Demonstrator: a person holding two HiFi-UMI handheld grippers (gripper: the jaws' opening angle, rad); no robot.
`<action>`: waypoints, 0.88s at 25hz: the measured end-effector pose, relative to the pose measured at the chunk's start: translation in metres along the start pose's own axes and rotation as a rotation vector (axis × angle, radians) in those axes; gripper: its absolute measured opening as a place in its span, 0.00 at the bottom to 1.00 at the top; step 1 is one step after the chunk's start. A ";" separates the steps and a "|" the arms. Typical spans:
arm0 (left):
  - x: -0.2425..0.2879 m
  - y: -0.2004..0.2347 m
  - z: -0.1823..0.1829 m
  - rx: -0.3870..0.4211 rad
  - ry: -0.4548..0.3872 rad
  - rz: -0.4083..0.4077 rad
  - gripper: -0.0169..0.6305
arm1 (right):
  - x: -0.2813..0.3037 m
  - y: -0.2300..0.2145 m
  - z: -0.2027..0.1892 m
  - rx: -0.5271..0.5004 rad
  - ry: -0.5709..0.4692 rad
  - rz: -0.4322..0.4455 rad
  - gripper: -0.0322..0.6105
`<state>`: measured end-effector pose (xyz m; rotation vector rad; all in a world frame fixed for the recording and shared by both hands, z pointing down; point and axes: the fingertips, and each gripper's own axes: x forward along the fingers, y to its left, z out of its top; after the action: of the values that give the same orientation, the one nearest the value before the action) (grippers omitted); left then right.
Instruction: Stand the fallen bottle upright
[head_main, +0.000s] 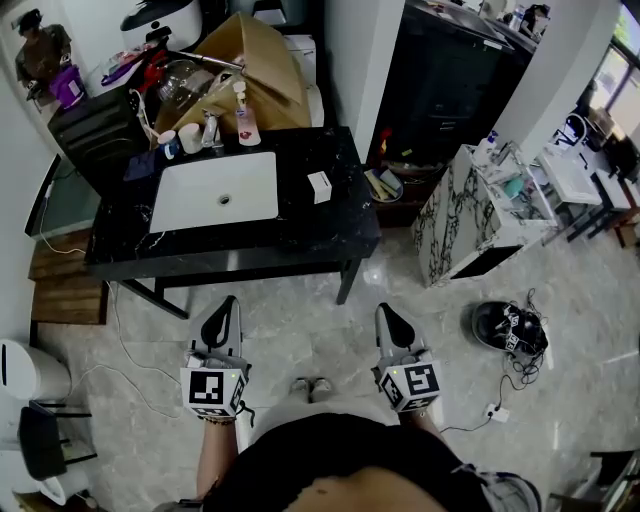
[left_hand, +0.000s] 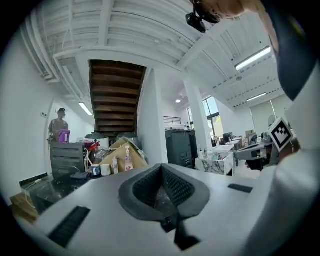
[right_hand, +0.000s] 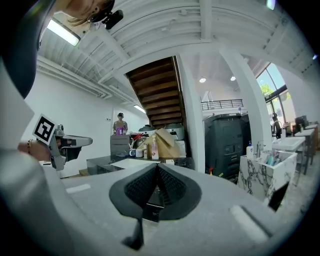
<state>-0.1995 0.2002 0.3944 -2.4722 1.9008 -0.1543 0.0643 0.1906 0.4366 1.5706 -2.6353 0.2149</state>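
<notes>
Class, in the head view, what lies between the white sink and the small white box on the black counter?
Nothing lies there. Only bare black countertop separates the sink from the small white box, as the head view shows.

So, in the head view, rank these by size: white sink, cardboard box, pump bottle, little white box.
1. White sink
2. Cardboard box, nearly alike, and it sits farther back
3. Pump bottle
4. Little white box; those last two look close
</notes>
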 end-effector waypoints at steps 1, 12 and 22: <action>0.000 -0.001 0.000 -0.002 -0.001 -0.001 0.03 | -0.001 -0.002 0.000 0.009 -0.008 -0.003 0.06; 0.010 -0.018 -0.007 -0.072 0.014 -0.022 0.03 | -0.005 -0.014 -0.003 0.017 0.024 -0.005 0.06; 0.027 -0.036 -0.022 -0.048 0.086 -0.048 0.32 | -0.001 -0.023 -0.008 0.031 0.040 0.005 0.06</action>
<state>-0.1599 0.1843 0.4204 -2.5840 1.9003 -0.2222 0.0849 0.1814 0.4468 1.5518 -2.6180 0.2856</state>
